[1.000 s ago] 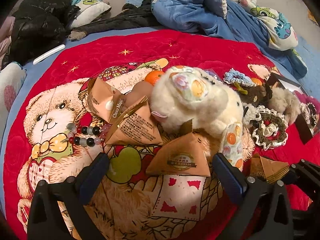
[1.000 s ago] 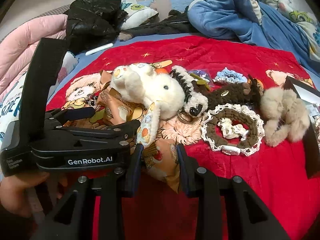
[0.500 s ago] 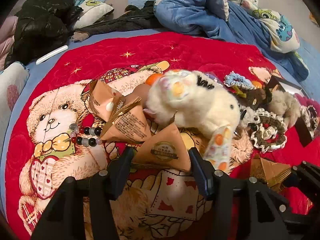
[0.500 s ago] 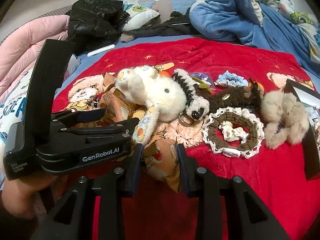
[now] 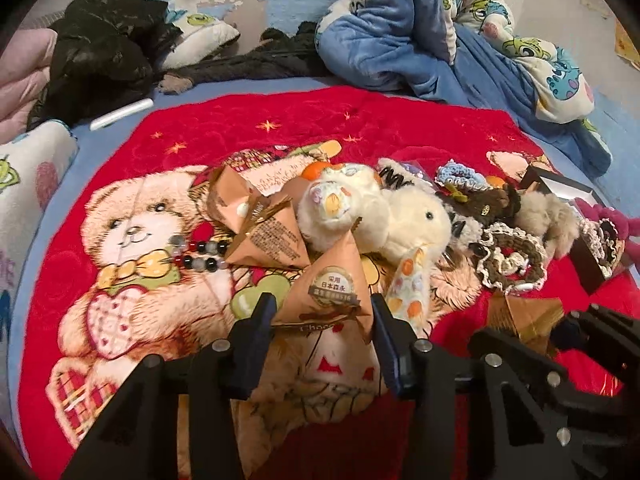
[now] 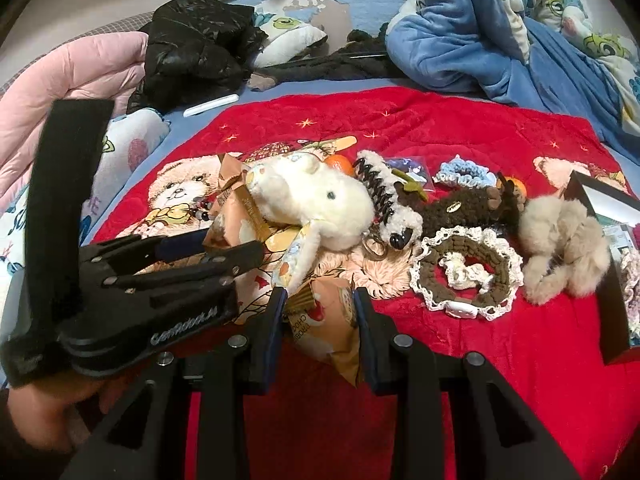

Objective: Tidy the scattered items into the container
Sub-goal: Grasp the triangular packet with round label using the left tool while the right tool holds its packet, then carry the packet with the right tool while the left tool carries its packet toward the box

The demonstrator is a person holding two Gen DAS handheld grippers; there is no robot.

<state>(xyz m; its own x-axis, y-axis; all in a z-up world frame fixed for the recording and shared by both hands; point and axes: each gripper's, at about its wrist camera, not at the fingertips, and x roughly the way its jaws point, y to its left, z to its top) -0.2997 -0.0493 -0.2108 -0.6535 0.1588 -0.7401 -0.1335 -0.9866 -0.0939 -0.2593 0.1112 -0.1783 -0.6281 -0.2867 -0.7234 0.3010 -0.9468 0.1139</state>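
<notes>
My left gripper (image 5: 322, 316) is shut on a tan pyramid snack packet (image 5: 332, 284), lifted slightly off the red bear blanket (image 5: 360, 120). My right gripper (image 6: 318, 308) is shut on another tan snack packet (image 6: 324, 322). A white plush toy (image 5: 380, 216) lies just beyond both, also in the right wrist view (image 6: 316, 204). Two more tan packets (image 5: 264, 232) lie left of the plush. The dark open box (image 6: 608, 248) sits at the right edge. The left gripper's body (image 6: 132, 280) shows at the left of the right wrist view.
A bead bracelet (image 5: 200, 256), brown lace scrunchie (image 6: 468, 272), beige fluffy toy (image 6: 564, 236), brown knitted toy (image 6: 460, 208) and hair claw (image 6: 376, 176) lie scattered. A blue quilt (image 5: 420, 40) and black jacket (image 5: 100, 52) lie beyond the blanket.
My left gripper went from wide open to shut on the tan pyramid packet and raised it a little. My right gripper kept hold of its packet.
</notes>
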